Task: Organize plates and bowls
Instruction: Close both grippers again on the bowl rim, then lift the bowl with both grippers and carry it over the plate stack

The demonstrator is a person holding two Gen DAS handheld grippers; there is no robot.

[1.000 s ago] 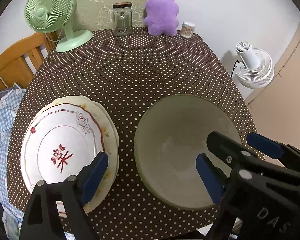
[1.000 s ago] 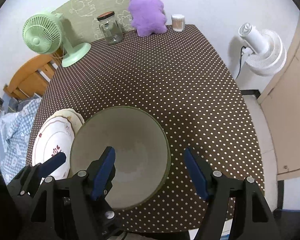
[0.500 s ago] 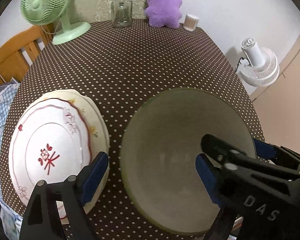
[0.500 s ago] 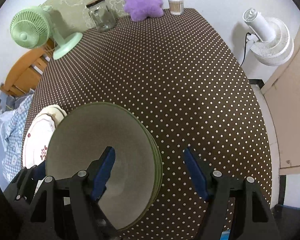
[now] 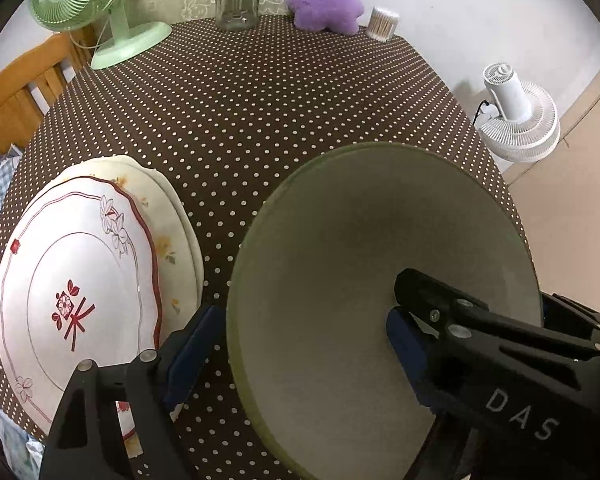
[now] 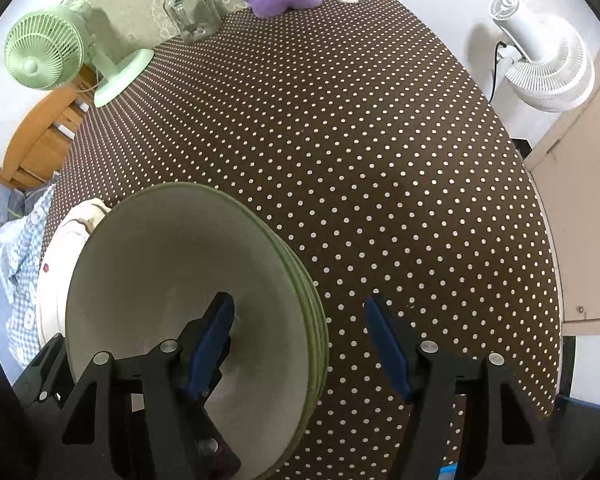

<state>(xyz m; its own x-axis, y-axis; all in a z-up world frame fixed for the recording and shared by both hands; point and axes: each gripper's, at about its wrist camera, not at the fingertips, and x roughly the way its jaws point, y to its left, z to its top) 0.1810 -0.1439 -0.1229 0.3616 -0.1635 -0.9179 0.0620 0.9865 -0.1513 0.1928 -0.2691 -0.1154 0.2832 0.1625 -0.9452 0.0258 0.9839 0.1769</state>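
green bowl (image 5: 340, 280) tilted, lower centre, hides table edge | left gripper (image 5: 296, 340) fingers wide, straddling bowl rim, contact unclear | right gripper (image 6: 300, 340) same, grip untellable | plates (image 5: 84, 280) stacked lower left, part cut off

"DAS" on right gripper (image 5: 480, 316)

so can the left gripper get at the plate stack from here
Probably yes. The left gripper is open, and one of its fingers hangs right by the near edge of the plate stack. Nothing lies on the plates, and the green bowl sits apart to their right.
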